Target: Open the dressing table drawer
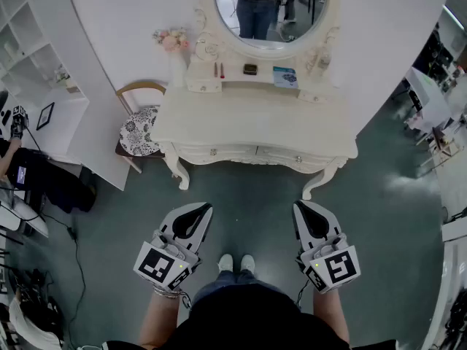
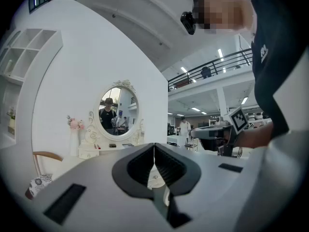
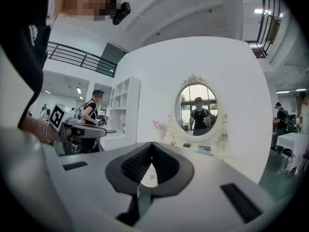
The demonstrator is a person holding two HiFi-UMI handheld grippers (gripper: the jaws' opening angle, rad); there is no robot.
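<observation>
Bare floor (image 1: 241,210) fronts the dressing table (image 1: 255,119); a chair (image 1: 139,133) crowds its left.

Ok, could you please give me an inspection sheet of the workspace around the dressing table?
Surface: dressing table top bare, white.
Job's things: both front drawers shut, knobs untouched.
Clutter: dark box, blue booklet and pink flowers on the raised back shelf.
Grippers: left gripper and right gripper both shut, empty, level, short of the table.
Cables: black cable on the floor at left.
Surroundings: chair left of the table, oval mirror above it, white shelving at far left.
</observation>
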